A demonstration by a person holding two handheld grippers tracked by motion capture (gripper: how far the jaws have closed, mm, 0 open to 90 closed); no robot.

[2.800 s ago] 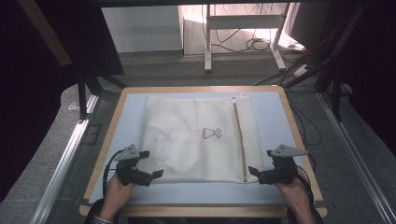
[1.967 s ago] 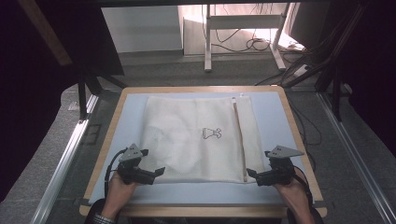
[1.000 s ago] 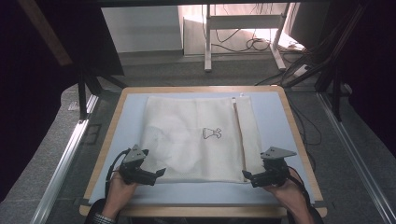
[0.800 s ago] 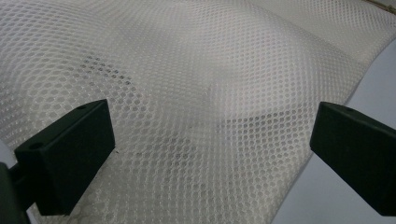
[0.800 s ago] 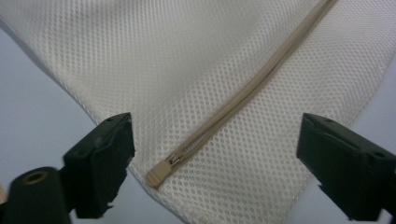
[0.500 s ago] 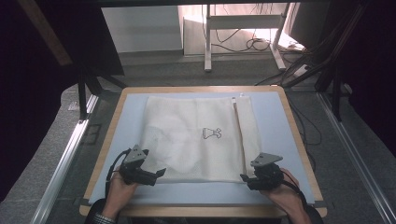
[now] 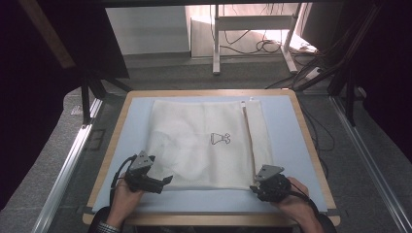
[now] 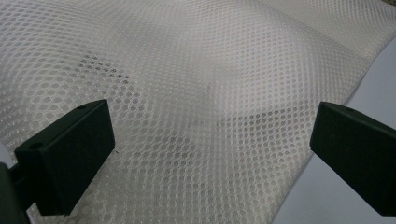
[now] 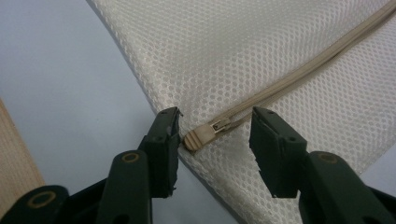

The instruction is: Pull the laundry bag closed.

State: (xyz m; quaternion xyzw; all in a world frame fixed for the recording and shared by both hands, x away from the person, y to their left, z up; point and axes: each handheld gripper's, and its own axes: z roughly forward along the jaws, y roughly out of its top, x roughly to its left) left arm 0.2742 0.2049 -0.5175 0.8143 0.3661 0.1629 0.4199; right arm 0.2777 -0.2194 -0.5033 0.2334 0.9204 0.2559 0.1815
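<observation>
A white mesh laundry bag (image 7: 204, 145) lies flat on the pale blue mat (image 7: 286, 126), a small printed mark at its middle. A beige zipper (image 7: 248, 141) runs along its right side. My left gripper (image 7: 165, 180) is open over the bag's near left corner, mesh (image 8: 205, 107) spread between its wide jaws. My right gripper (image 7: 253, 188) is open at the near right corner, jaws either side of the beige zipper pull (image 9: 201, 136), close to it but not closed on it.
The mat lies on a wooden table (image 7: 306, 131) with edges close on all sides. A metal rail (image 7: 68, 170) runs along the floor at the left. Cables (image 7: 262, 46) and a white desk frame stand beyond the far edge.
My right gripper has slid left along the near edge to the bag's zipper end. The left gripper has barely moved.
</observation>
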